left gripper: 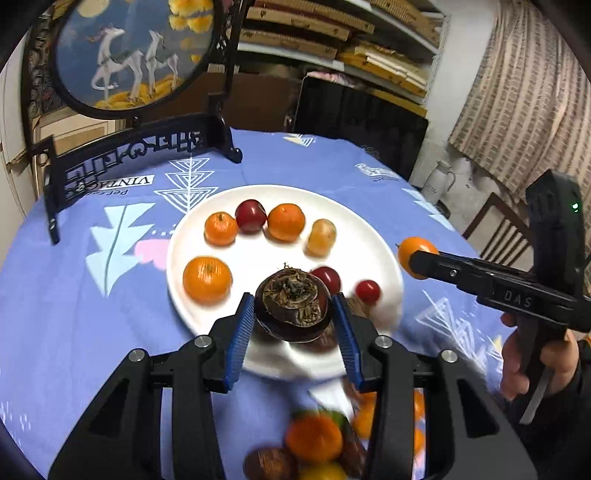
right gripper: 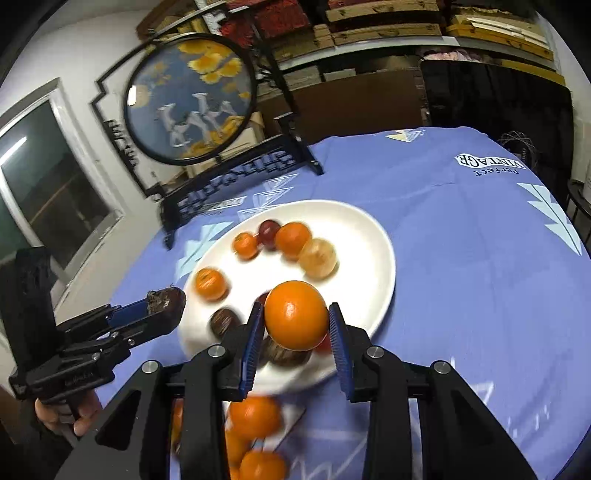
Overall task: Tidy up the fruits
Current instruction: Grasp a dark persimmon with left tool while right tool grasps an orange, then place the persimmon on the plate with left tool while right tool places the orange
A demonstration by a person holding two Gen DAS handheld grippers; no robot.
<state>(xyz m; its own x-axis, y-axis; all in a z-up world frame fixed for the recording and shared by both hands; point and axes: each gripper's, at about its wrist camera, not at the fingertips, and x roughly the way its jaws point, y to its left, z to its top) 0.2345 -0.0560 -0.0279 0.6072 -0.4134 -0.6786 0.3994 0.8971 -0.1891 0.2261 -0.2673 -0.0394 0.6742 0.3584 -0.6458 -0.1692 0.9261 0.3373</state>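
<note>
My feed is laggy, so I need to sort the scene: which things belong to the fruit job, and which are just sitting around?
Part of the job:
- white plate with fruit laid out on it
- dark brown fruit in the left hand-held gripper
- orange in the right hand-held gripper
- blurred fruit pile nearest the camera

Just lying about:
- round deer screen on its black stand
- blue tablecloth
- white jug

Stacked shelves (left gripper: 332,33), checkered curtain (left gripper: 517,110), window (right gripper: 48,177), wooden chair (left gripper: 498,229).
</note>
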